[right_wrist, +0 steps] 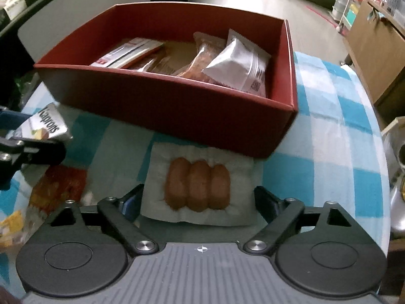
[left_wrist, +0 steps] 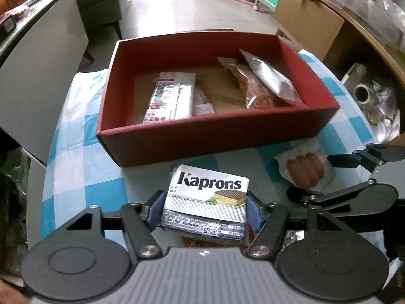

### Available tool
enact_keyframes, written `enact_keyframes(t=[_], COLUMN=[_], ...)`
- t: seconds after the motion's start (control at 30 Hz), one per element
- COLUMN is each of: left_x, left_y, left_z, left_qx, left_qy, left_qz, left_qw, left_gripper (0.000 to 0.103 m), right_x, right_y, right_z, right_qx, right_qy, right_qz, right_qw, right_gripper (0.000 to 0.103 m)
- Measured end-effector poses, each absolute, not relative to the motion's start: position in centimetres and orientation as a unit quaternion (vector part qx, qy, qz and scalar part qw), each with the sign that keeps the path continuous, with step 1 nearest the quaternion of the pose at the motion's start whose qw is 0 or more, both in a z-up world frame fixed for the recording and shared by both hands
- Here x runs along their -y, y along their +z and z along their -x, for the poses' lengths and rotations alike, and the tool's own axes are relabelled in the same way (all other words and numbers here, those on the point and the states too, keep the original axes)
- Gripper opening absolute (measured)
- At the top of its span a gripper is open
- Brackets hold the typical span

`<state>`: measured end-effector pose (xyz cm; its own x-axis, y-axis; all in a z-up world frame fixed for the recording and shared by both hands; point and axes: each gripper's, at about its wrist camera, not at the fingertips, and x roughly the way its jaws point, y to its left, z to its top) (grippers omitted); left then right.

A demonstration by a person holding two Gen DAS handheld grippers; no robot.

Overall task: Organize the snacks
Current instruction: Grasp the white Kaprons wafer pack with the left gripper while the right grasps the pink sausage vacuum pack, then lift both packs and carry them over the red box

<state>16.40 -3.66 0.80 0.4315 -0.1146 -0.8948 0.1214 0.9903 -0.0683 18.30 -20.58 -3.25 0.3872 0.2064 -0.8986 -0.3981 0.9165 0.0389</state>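
Note:
My left gripper (left_wrist: 205,204) is shut on a silver Kaprons wafer pack (left_wrist: 210,195), its blue pads pressing both sides, just in front of the red box (left_wrist: 202,144). The same wafer pack (right_wrist: 48,126) shows at the left edge of the right wrist view. A clear pack of three small sausages (right_wrist: 197,187) lies flat on the checked cloth in front of the red box (right_wrist: 164,101). My right gripper (right_wrist: 198,198) stands open around it, one finger on each side. The box holds a white striped pack (left_wrist: 172,96), an orange snack pack (left_wrist: 253,88) and a silver pouch (right_wrist: 240,63).
A red-orange wrapper (right_wrist: 60,185) and a yellow one (right_wrist: 12,223) lie on the blue-and-white tablecloth (left_wrist: 83,177) left of the sausages. The table edge curves away on the right, with metal items (left_wrist: 374,96) beyond it. A grey panel (left_wrist: 38,76) stands to the left.

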Motion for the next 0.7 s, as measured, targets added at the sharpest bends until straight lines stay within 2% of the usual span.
enact_keyframes(t=[0.1,0.27,0.7], left_x=[3.9,4.3,4.6], left_y=[1.2,1.8,2.6], left_z=[-16.0,-15.5,-15.3], left_qx=[-0.525,-0.516,-0.503], left_qy=[-0.077,-0.086,-0.084], left_qz=[-0.007,-0.011,-0.016], left_qw=[0.848,0.852,0.86], left_gripper=[0.059,0.059,0.059], right_x=[20.9,20.9,22.8], right_y=[-2.4,-1.0,2.1], right_z=[-17.2,-15.4,-15.2], right_qx=[-0.524,-0.522,-0.482], right_qy=[0.187,0.19,0.183], right_qz=[0.085,0.086,0.041], right_qw=[0.826,0.827,0.856], right_gripper=[0.084,0.08,0.08])
